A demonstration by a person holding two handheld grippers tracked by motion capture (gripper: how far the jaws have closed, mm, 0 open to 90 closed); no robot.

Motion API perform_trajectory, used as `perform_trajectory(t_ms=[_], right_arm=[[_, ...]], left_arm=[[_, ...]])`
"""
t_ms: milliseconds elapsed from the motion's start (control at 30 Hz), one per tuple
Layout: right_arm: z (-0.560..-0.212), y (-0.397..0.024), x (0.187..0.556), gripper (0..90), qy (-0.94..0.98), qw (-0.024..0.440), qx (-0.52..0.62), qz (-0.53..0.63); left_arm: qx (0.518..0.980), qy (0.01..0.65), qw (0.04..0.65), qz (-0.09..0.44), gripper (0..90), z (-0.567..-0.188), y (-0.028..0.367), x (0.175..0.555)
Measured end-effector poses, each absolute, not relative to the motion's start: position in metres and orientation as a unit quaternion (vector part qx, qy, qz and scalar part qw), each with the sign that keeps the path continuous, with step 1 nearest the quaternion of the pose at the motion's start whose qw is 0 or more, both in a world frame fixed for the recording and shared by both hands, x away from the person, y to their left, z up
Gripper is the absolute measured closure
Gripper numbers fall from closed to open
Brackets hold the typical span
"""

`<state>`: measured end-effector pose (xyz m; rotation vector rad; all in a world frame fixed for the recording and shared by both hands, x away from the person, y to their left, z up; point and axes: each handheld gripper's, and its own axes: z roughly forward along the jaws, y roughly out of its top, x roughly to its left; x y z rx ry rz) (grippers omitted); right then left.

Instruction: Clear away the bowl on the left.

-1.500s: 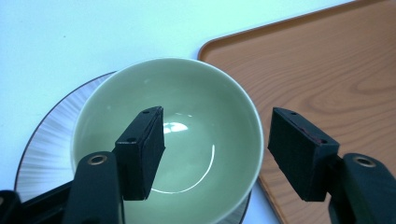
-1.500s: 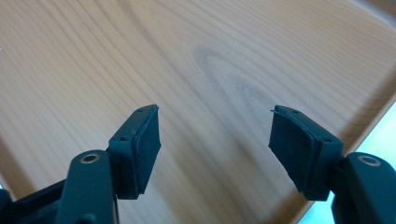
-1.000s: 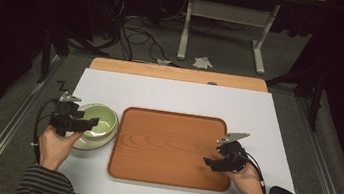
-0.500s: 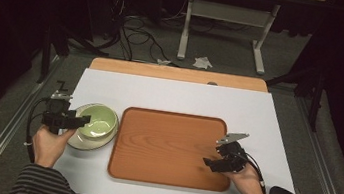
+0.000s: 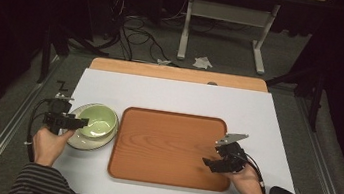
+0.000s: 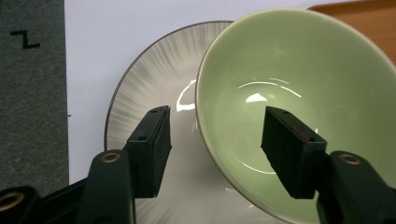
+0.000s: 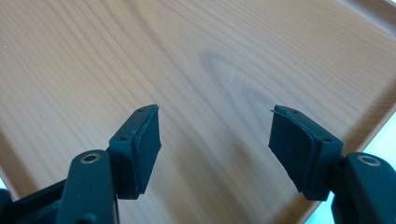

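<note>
At the near left corner of a white table top (image 5: 180, 95), the left gripper (image 5: 75, 122) straddles the rim of a pale green glazed ceramic bowl (image 5: 99, 120). In the left gripper view one black jaw stands inside the bowl (image 6: 299, 102) and the other outside its wall, above the plate; the jaws have just been closing, yet a gap shows on both sides of the rim and the pads do not seem to press on it, though the angle makes contact hard to judge. The bowl sits on a round, off-white ceramic plate with a thin dark rim and fine grey radial streaks (image 6: 149, 84), which lies on the table just left of a rectangular, rounded-cornered wooden tray of reddish-brown grain (image 5: 169, 142). The bowl sits toward the plate's tray side.

The right gripper (image 5: 209, 162), held in the person's right hand (image 5: 247, 182), hangs over the tray's near right corner. In the right gripper view its jaws are spread wide above bare wood (image 7: 140, 56), nothing between them.
</note>
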<state>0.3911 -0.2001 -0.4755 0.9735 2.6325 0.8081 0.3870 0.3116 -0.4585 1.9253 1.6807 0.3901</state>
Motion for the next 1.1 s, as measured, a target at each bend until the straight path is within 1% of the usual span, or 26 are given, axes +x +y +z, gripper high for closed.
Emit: perform_trajectory(t_ms=[167,300,667,733,867,1000,1100], right_arm=[[-0.476,-0.201,0.391,35.4,0.897,0.111,0.33,0.274],[-0.474,-0.201,0.391,36.2,0.894,0.116,0.332,0.277],[-0.475,-0.2,0.391,36.6,0.895,0.118,0.33,0.276],[-0.475,-0.199,0.39,36.6,0.895,0.118,0.33,0.275],[-0.476,-0.199,0.39,36.5,0.896,0.117,0.329,0.273],[-0.476,-0.198,0.391,36.5,0.897,0.117,0.329,0.272],[-0.476,-0.198,0.39,36.4,0.897,0.117,0.33,0.271]], left_arm=[[0.721,0.625,0.266,0.132,45.4,-0.462,0.308,0.392],[0.716,0.631,0.274,0.123,48.3,-0.465,0.305,0.397],[0.722,0.634,0.249,0.125,50.6,-0.471,0.299,0.401],[0.724,0.633,0.243,0.13,51.9,-0.471,0.298,0.401],[0.723,0.633,0.239,0.138,57.7,-0.472,0.299,0.401],[0.723,0.635,0.235,0.137,58.4,-0.473,0.298,0.403],[0.722,0.64,0.232,0.125,58.5,-0.476,0.299,0.404]])
